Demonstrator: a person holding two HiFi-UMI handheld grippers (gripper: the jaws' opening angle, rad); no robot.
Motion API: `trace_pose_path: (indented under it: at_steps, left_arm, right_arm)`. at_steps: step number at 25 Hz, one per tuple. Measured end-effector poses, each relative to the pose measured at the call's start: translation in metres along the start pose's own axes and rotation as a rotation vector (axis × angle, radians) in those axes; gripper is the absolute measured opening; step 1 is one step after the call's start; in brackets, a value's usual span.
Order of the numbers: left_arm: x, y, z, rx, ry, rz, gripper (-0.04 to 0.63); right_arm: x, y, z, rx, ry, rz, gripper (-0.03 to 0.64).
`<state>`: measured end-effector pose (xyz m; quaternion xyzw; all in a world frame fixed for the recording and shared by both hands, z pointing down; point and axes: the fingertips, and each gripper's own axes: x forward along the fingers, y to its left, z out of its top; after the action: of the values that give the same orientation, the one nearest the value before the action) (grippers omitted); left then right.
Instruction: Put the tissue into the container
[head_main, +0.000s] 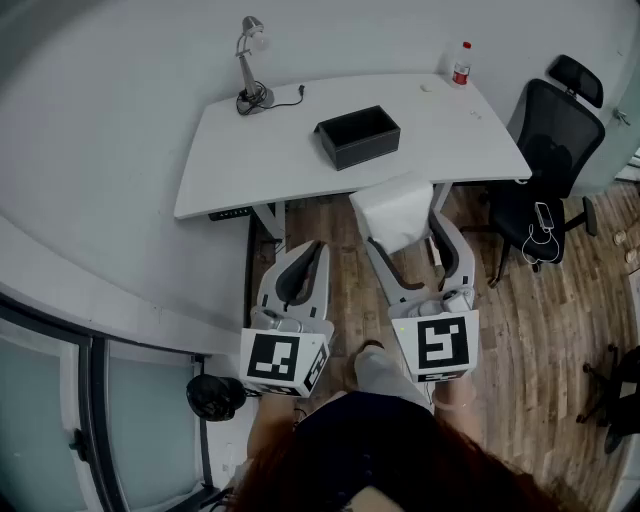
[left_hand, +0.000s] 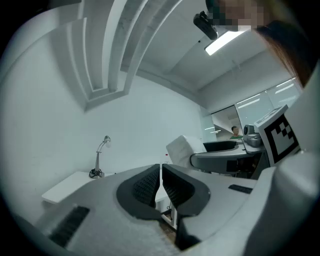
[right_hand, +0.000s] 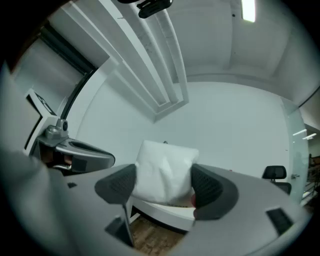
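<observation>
Two tools: right tool (right_hand: 164, 185) grips a soft, pillowy white tissue (right_hand: 162, 167); left tool (left_hand: 160, 182) clenched, empty.

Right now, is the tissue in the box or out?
Out. The right gripper holds the tissue between its jaws near the table edge; the box sits apart, farther back.

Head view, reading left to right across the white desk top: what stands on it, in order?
desk lamp → black container → red-capped bottle
</observation>
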<state>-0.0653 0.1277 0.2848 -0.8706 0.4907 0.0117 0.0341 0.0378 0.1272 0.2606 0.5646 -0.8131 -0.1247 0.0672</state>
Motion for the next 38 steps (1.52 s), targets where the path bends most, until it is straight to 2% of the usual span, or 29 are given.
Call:
trace_pose_path:
  at_steps: [7, 13, 26, 38]
  left_arm:
    - [-0.008, -0.006, 0.0, -0.005, -0.004, 0.004, 0.037]
    - [0.004, -0.008, -0.006, -0.006, 0.006, -0.004, 0.037]
    - [0.064, -0.004, -0.007, 0.004, 0.017, -0.011, 0.037]
    - [0.115, 0.002, -0.01, 0.015, 0.028, 0.042, 0.037]
  right_arm:
    - [-0.011, 0.001, 0.004, 0.017, -0.043, -0.005, 0.367]
    - [-0.005, -0.005, -0.003, -0.001, -0.036, -0.001, 0.362]
    - [0.032, -0.044, -0.02, 0.005, -0.02, 0.004, 0.359]
    - [0.071, -0.081, -0.035, 0.023, -0.028, 0.056, 0.357]
